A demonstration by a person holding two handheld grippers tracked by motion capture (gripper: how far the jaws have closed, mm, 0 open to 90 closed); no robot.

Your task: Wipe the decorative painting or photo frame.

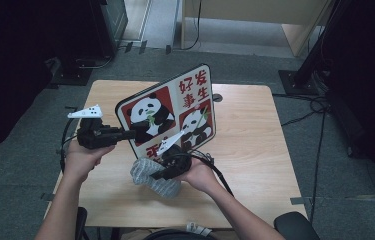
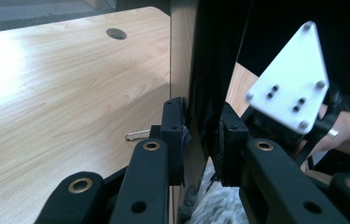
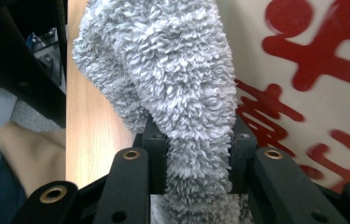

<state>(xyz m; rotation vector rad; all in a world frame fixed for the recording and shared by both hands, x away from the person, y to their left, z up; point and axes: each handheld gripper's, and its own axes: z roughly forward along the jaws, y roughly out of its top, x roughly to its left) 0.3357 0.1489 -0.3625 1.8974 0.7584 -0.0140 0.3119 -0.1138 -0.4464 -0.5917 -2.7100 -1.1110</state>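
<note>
Wooden worktop, dark room. My left fingers clamp panda board edge, propped upright mid-worktop. Right fingers grasping grey fluffy cloth against board. Wiping step; next, rub across printed face.

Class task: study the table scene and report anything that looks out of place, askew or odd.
The panda board is off the table, tilted up on edge, clamped at its edge by the left gripper. A stray paper clip lies on the bare wood. The right gripper pinches a grey fluffy cloth against the board.
</note>
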